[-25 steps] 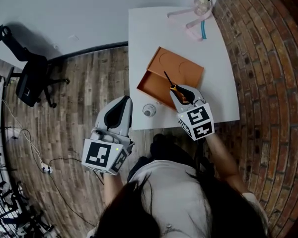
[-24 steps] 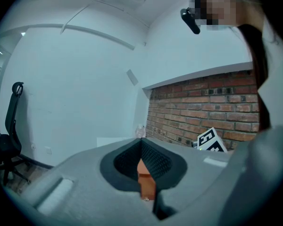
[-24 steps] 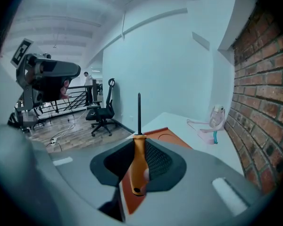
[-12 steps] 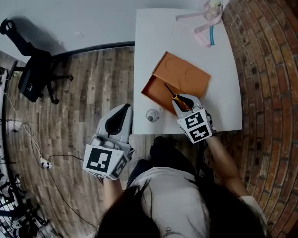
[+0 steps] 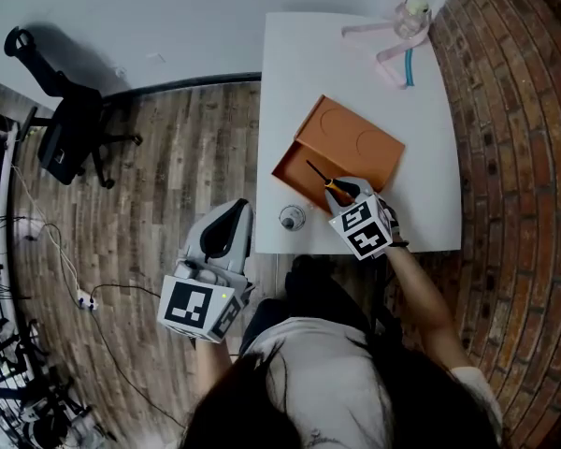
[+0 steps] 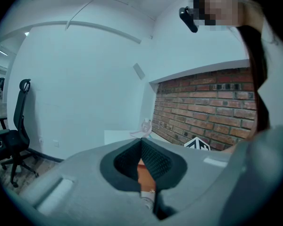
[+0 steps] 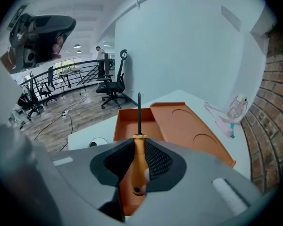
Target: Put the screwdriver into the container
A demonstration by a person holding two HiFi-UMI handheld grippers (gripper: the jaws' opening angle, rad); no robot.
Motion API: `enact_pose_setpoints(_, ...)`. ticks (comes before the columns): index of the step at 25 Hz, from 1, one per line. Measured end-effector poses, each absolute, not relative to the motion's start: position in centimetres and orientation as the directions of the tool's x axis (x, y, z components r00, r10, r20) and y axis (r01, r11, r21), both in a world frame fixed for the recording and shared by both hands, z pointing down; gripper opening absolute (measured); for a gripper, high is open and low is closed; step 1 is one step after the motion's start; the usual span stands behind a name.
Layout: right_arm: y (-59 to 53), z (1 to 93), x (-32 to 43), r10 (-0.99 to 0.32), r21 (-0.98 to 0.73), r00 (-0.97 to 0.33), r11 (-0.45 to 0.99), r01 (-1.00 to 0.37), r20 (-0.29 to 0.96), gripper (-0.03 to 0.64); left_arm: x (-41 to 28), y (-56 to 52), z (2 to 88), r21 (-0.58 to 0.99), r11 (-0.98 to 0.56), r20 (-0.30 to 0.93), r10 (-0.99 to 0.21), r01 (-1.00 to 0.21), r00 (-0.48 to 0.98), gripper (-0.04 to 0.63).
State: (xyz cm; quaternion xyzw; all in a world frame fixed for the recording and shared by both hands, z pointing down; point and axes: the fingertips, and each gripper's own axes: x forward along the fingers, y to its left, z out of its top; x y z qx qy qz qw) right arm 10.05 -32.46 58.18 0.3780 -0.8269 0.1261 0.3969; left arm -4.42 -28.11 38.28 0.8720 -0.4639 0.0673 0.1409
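One orange-handled screwdriver with a thin black shaft sits clamped by its handle between the closed pads of the right gripper, just below centre of the head view. Its shaft points up and to the left over the open tray of the flat orange container with a hinged lid – lid laid back toward the upper right. Task status: tool picked up and brought over the container, not yet set down; lowering and release remain. The left gripper, lower left of centre, hangs off the white table over the wooden floor, jaws together on nothing. A small clear round object lies near the table's lower edge. Whether the screwdriver tip touches the tray floor cannot be told – the handle's butt end is hidden in the gripper body.
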Motion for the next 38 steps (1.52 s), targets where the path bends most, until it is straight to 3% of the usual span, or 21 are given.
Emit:
enact_pose_setpoints(16, -33.0, 63.1, 10.1, -0.388, 0.086, -0.305, 0.727, -0.681, 0.87, 0.081, -5.5, -27.4, 38.8, 0.186, -0.501, 0.269, -0.801, -0.845, 0.534, 0.002)
enact_pose_setpoints(38, -33.4, 65.5, 9.1, -0.328, 0.082, -0.26, 0.749, -0.658, 0.908, 0.083, -7.0, -26.3, 39.1, 0.195, -0.487, 0.278, -0.805, -0.851, 0.524, 0.002)
